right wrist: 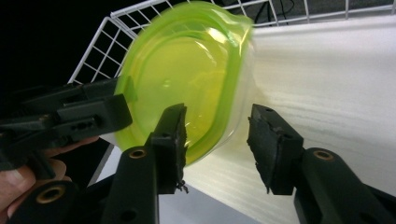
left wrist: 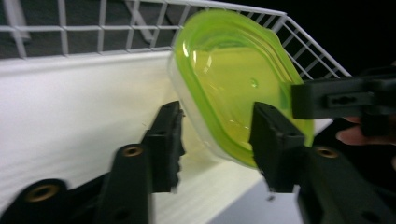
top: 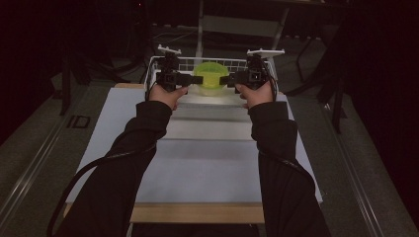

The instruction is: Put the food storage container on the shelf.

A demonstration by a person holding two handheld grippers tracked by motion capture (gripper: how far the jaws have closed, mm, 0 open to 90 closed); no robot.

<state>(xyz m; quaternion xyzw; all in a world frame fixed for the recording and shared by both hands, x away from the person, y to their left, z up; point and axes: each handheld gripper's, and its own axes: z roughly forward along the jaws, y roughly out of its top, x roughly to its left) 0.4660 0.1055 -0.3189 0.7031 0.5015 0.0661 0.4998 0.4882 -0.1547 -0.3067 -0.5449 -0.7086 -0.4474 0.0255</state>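
Note:
A clear container with a yellow-green lid (top: 211, 75) is held tilted on edge inside a white wire basket (top: 188, 61). My left gripper (top: 189, 79) grips its left side and my right gripper (top: 228, 79) its right side. In the left gripper view the left gripper (left wrist: 219, 121) straddles the container (left wrist: 224, 79), one jaw on the lid and one against the clear base. The right gripper (right wrist: 217, 126) clamps the container (right wrist: 187, 74) the same way, though the view is blurred. Each view shows the other gripper (left wrist: 345, 98) (right wrist: 70, 116) at the far rim.
The wire basket (left wrist: 116, 28) has a white ribbed liner (left wrist: 70, 102) and stands at the far end of a white-topped table (top: 207, 163). Dark floor and stands surround the table. A wooden edge (top: 197, 213) runs along the near side.

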